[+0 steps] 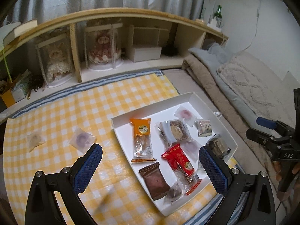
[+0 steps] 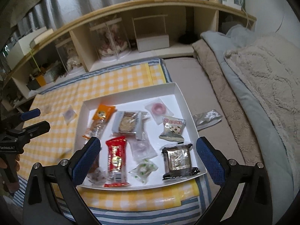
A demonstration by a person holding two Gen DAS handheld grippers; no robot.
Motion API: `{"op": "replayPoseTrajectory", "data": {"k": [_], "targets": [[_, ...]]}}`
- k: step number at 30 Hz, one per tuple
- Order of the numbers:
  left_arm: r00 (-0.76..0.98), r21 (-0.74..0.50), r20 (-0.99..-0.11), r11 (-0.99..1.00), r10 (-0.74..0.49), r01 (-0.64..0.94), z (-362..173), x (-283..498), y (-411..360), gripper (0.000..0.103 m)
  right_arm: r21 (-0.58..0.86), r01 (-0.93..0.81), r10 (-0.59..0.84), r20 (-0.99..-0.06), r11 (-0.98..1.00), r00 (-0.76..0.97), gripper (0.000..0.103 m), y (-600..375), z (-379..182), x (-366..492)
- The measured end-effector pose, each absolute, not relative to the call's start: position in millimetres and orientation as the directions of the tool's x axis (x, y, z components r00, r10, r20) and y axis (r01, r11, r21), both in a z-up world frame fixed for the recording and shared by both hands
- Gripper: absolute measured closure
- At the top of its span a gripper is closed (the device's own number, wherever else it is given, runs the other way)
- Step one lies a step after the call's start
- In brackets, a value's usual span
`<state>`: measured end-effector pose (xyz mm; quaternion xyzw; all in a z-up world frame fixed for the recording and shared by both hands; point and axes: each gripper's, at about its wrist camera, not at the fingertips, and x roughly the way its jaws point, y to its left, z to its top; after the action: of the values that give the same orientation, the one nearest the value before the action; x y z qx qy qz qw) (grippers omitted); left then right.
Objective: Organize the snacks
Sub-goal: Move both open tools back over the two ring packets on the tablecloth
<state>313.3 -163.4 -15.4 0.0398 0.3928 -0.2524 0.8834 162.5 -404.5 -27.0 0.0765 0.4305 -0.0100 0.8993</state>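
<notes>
A white tray (image 1: 191, 98) (image 2: 180, 93) sits on a yellow checked cloth (image 1: 75, 112) and holds several wrapped snacks: an orange pack (image 1: 141, 136), a red pack (image 2: 116, 157), a brown pack (image 1: 154, 181) and a dark biscuit pack (image 2: 178, 159). Two clear-wrapped snacks lie on the cloth left of the tray: a purple one (image 1: 81, 137) and a pale one (image 1: 34, 139). A silver wrapper (image 2: 206, 119) lies right of the tray. My left gripper (image 1: 150, 166) is open and empty above the tray's near left part. My right gripper (image 2: 147, 159) is open and empty above the tray's near edge.
A low wooden shelf (image 1: 112, 15) at the back holds two doll cases (image 1: 102, 46) and a white box (image 1: 147, 53). Folded blankets and a pillow (image 2: 262, 75) lie along the right. A green bottle (image 1: 218, 14) stands on the shelf top.
</notes>
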Motion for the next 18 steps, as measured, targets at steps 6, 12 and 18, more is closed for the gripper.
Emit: {"op": "replayPoseTrajectory", "data": {"k": [6, 12, 18], "targets": [[0.605, -0.129, -0.682, 0.882, -0.412, 0.454, 8, 294, -126, 0.000, 0.139, 0.053, 0.069, -0.741, 0.989, 0.668, 0.000, -378, -5, 161], [0.656, -0.114, -0.654, 0.907, -0.376, 0.405, 27, 275, -78, 0.000, 0.146, 0.005, 0.102, -0.715, 0.989, 0.691, 0.000, -346, 8, 167], [0.695, -0.101, -0.640, 0.933, -0.327, 0.346, 37, 262, -31, 0.000, 0.166, -0.047, 0.153, -0.709, 0.985, 0.688, 0.000, -305, 6, 183]]}}
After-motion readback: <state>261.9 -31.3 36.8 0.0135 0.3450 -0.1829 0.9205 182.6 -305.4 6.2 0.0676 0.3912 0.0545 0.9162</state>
